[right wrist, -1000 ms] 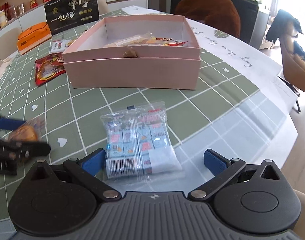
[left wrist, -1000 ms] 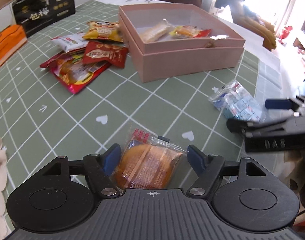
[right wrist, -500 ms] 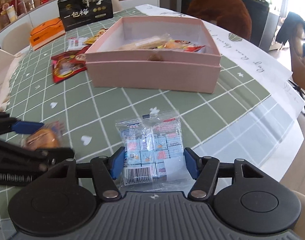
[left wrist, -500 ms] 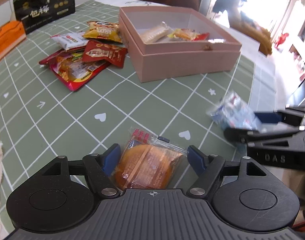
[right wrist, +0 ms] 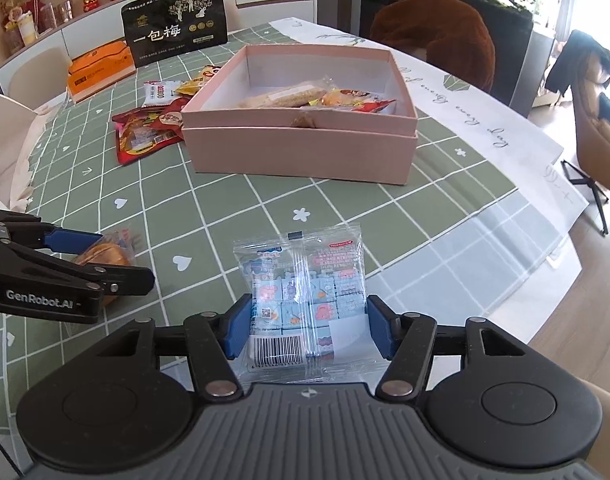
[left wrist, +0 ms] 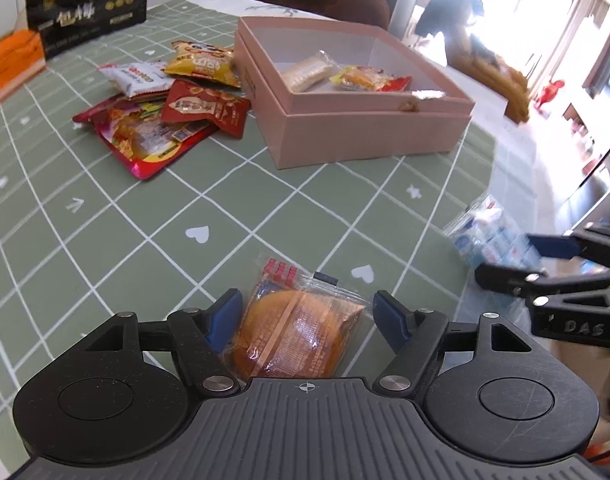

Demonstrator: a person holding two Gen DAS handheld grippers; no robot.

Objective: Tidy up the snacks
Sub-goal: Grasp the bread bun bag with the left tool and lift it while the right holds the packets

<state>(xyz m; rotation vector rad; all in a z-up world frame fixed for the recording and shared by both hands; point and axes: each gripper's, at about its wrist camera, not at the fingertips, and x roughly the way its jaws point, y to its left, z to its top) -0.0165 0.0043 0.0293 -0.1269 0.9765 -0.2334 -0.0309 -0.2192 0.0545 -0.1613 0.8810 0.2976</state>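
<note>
Two views: each looks along one gripper toward the same table.
Table (right wrist: 233, 216): green checked cloth with white hearts and flowers.
Pink box (right wrist: 301, 148): open, well ahead of both grippers, holding a pale wrapped bar (right wrist: 283, 98) and a red and yellow packet (right wrist: 357, 102).
Loose pile (left wrist: 165, 116): red, yellow and white snack packets on the cloth just left of the box.
Black bag (right wrist: 175, 24) and orange carton (right wrist: 99, 70): at the far edge.
Right gripper (right wrist: 307, 328): jaws have just been closing; blue pads now press both sides of the clear candy pack (right wrist: 305, 300).
Left gripper (left wrist: 305, 316): pads straddle the orange pastry packet (left wrist: 301, 332); left pad seems to touch, right one stands clear, though the fisheye makes this hard to judge.
</note>
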